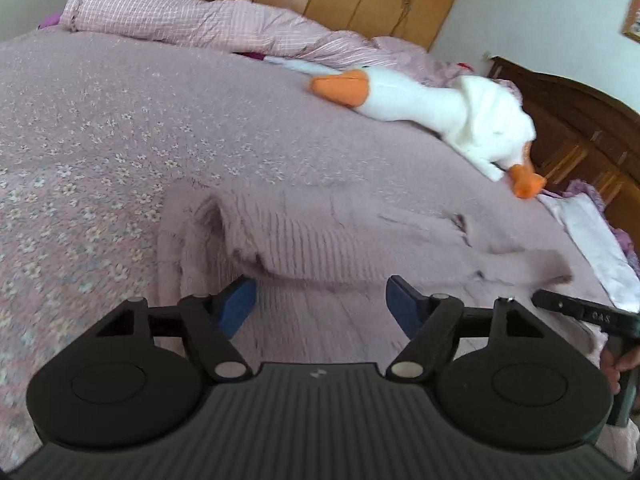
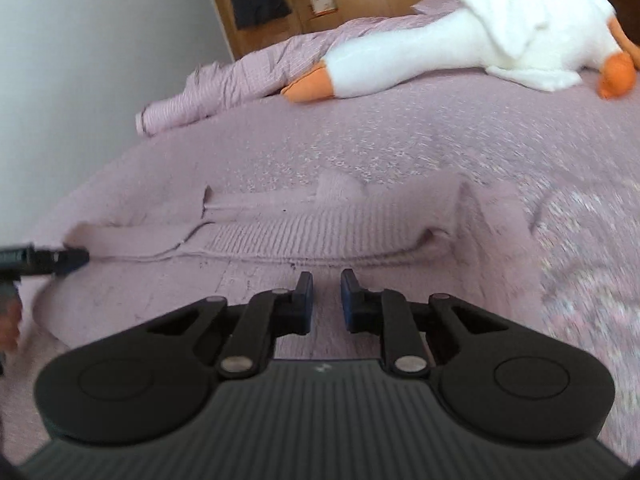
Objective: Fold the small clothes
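On the near part of the bed [image 1: 100,128] lay a pale pink ribbed sweater [image 1: 320,232], its long axis running left to right. Above it the left hand-held gripper [image 1: 320,300] stood spread wide; the right hand-held gripper [image 2: 326,300] showed a narrow gap, empty. Farther off rested a white plush goose [image 1: 432,108].

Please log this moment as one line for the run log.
left gripper: open, empty | right gripper: narrowly open, empty | pale pink ribbed knit sweater: flat on pink floral bedspread | fold: not started
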`<state>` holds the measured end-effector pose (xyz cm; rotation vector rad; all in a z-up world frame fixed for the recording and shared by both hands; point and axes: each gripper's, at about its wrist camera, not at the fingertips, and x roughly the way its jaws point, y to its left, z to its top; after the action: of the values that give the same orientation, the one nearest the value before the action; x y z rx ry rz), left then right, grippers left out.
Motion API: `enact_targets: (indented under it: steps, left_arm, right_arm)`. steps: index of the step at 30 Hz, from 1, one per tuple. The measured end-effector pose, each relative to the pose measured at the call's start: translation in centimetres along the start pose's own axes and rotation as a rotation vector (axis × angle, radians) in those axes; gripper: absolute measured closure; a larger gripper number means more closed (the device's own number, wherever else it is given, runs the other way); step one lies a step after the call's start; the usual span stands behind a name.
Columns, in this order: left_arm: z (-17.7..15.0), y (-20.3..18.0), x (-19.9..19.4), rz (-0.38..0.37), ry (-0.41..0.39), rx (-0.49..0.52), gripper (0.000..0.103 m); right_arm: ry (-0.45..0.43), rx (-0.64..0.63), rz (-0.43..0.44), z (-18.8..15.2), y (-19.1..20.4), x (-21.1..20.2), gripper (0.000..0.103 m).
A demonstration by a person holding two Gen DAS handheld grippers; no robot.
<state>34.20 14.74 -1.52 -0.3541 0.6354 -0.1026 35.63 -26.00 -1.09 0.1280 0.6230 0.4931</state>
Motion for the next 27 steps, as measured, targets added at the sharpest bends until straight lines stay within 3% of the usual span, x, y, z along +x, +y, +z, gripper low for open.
enact_targets:
  steps: [8,10,14,17,19,21,27]
  left_arm:
    - [5.3,0.0,5.4,0.067,-0.058,0.023,0.025]
    - [6.7,0.4,5.4,0.088,-0.113,-0.019,0.025]
    - [7.7,0.7,3.3,0.054,-0.171,-0.065,0.025]
    - [6.4,0.4,1.0,0.067,-0.150,-0.003,0.023]
    - [4.8,0.1,-1.2,0.079,-0.153,0.047,0.023]
    - [2.9,-0.2,-3.4,0.094,-0.160,0.072,0.016]
    - [-2.5,-0.8,-8.6,0.109,-0.165,0.022,0.007]
  right_arm:
    - [-0.032,0.056,-0.041,4.3,-1.5,4.9,0.085]
    - [-0.085,0.080,-0.064,5.0,-1.9,4.9,0.083]
    - [-0.134,0.143,-0.076,5.2,-2.8,3.3,0.083]
    - [-0.125,0.151,-0.062,4.2,-3.3,0.9,0.082]
    - [-0.126,0.149,-0.067,3.1,-3.5,-1.1,0.063]
    - [-0.131,0.152,-0.067,1.7,-3.9,-3.2,0.049]
    - [-0.138,0.279,-0.054,-2.4,-5.5,-7.6,0.045]
